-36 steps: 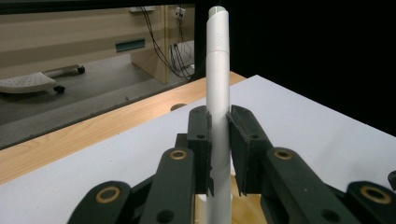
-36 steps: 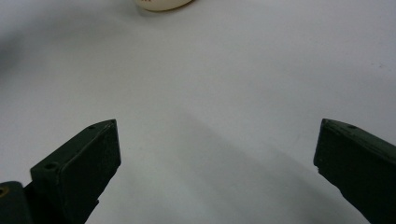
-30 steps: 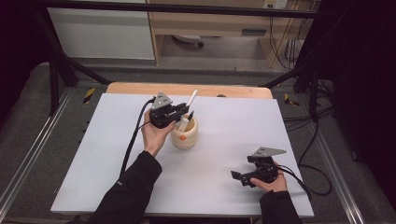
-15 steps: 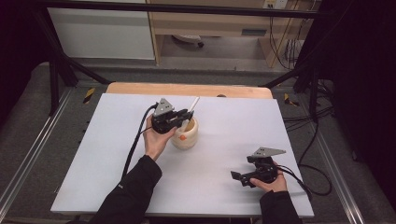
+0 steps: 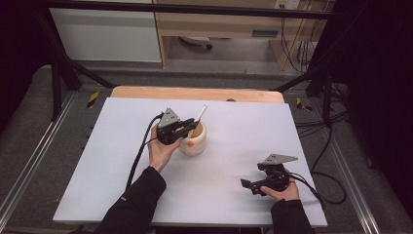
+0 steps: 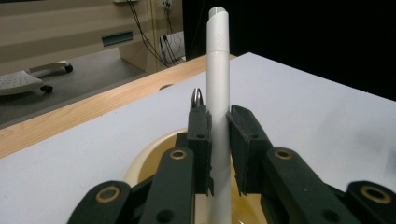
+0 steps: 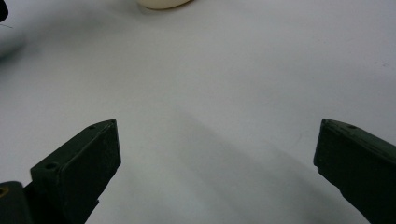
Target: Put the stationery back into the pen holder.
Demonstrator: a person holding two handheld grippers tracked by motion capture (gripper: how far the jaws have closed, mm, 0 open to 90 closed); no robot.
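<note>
A cream round cup [image 5: 194,143] stands on the white table [image 5: 243,126] left of the middle. My left gripper [image 5: 187,127] hovers over its rim, shut on a white pen [image 5: 198,117] that slants up and away. In the left gripper view the pen [image 6: 218,84] stands upright between the two black pads [image 6: 200,140], its lower end down in the cup [image 6: 144,163]. My right gripper [image 5: 249,185] rests low at the table's front right, its jaws wide apart with nothing between them [image 7: 217,158].
A wooden board edge [image 5: 195,92] runs along the table's far side. Black frame legs and cables [image 5: 316,126] lie on the floor to the right. The cup's base [image 7: 161,3] peeks in at the top of the right gripper view.
My left gripper has sunk a little with the pen, bringing it lower into the cup. The right gripper has stayed where it was.
</note>
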